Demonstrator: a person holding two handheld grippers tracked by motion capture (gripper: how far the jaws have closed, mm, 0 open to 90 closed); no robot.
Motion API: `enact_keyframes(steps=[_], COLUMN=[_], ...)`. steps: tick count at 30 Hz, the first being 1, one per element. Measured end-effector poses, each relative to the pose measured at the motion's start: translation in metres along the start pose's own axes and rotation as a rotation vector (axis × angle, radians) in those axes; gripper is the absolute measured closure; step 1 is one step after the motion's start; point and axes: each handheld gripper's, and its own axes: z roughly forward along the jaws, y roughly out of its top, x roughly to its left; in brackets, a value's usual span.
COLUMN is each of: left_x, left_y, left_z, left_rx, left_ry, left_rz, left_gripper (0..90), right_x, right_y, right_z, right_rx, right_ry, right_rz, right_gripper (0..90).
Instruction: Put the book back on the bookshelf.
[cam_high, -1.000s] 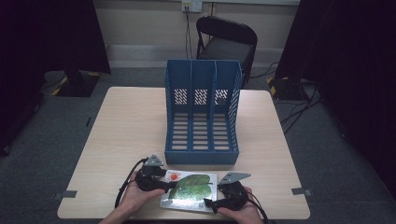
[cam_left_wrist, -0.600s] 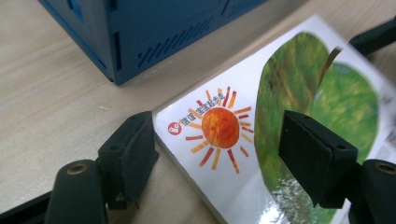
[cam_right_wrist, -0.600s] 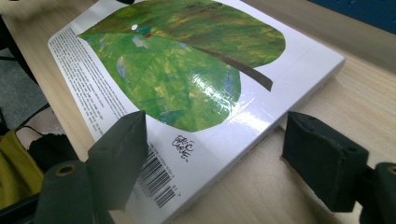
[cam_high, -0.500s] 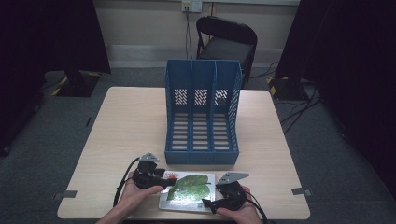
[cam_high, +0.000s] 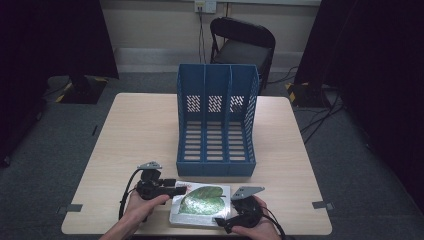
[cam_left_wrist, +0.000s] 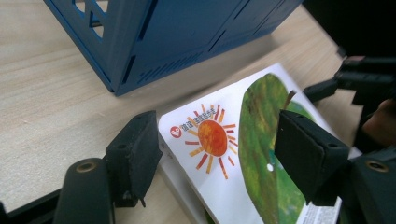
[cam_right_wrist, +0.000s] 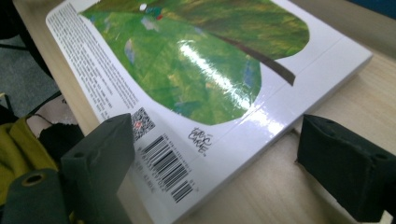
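- On the table (cam_high: 130, 130), before the blue file rack (cam_high: 216, 120), lies a leaf-cover book (cam_high: 202, 202).
- Left gripper (cam_high: 181, 190): jaws released, straddling the book's corner.
- Right gripper (cam_high: 220, 221): jaws just opened, straddling its near corner.

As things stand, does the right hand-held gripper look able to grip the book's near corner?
Probably yes: the right hand-held gripper has just been opening, its jaws straddle a corner of the book without pressing it, and nothing lies between.

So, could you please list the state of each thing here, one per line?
Book: closed, lying flat on the table.
File rack: upright, slots empty.
Left tongs: open around a book corner.
Right tongs: open, jaws just widened, astride the book's barcode corner.
Chair: unoccupied.
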Motion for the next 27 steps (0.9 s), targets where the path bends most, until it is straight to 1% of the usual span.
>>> enact_keyframes(steps=[2, 4, 6, 7, 9, 10, 11, 13, 15, 19, 20, 21, 24, 25, 27], left_x=[0.001, 0.003, 0.003, 0.003, 0.003, 0.003, 0.002, 0.002, 0.001, 0.001, 0.002, 0.002, 0.002, 0.001, 0.001], left_y=[0.000, 0.000, 0.000, 0.000, 0.001, 0.001, 0.001, 0.001, 0.002, 0.002, 0.002, 0.002, 0.002, 0.002, 0.002], left_z=[-0.002, -0.004, -0.005, -0.005, -0.006, -0.007, -0.007, -0.007, -0.008, -0.009, -0.009, -0.010, -0.011, -0.011, -0.012], left_rx=[-0.012, -0.023, -0.032, -0.038, -0.050, -0.053, -0.057, -0.062, -0.068, -0.078, -0.080, -0.081, -0.087, -0.091, -0.098], left_ry=[-0.013, -0.034, -0.041, -0.047, -0.058, -0.059, -0.063, -0.065, -0.072, -0.085, -0.089, -0.093, -0.109, -0.112, -0.120], left_rz=[-0.011, -0.036, -0.040, -0.051, -0.054, -0.050, -0.056, -0.057, -0.062, -0.070, -0.072, -0.075, -0.081, -0.086, -0.091], left_gripper=[32.2, 32.5, 33.3, 33.5, 33.5, 33.5, 33.5, 33.3, 32.6, 32.6, 32.6, 32.6, 33.0, 33.1, 33.1], right_x=[0.002, 0.003, 0.004, 0.005, 0.009, 0.010, 0.012, 0.012, 0.014, 0.014, 0.014, 0.015, 0.016, 0.018, 0.019], right_y=[-0.001, -0.002, -0.002, -0.003, -0.004, -0.005, -0.006, -0.006, -0.007, -0.007, -0.007, -0.007, -0.008, -0.009, -0.009], right_z=[-0.001, -0.001, -0.001, -0.001, -0.002, -0.002, -0.002, -0.002, -0.001, -0.001, -0.001, -0.001, -0.001, 0.000, 0.000], right_rx=[0.005, 0.011, 0.014, 0.021, 0.032, 0.033, 0.038, 0.037, 0.039, 0.038, 0.039, 0.052, 0.055, 0.061, 0.061], right_ry=[0.004, 0.005, 0.011, 0.007, -0.007, -0.013, -0.019, -0.022, -0.032, -0.033, -0.036, -0.039, -0.044, -0.064, -0.074], right_rz=[-0.001, -0.011, -0.019, -0.029, -0.063, -0.071, -0.084, -0.086, -0.099, -0.105, -0.112, -0.133, -0.145, -0.168, -0.176], right_gripper=[9.9, 9.5, 8.6, 8.6, 8.3, 8.2, 8.2, 7.9, 7.2, 7.1, 7.1, 7.2, 7.3, 7.4, 7.4])
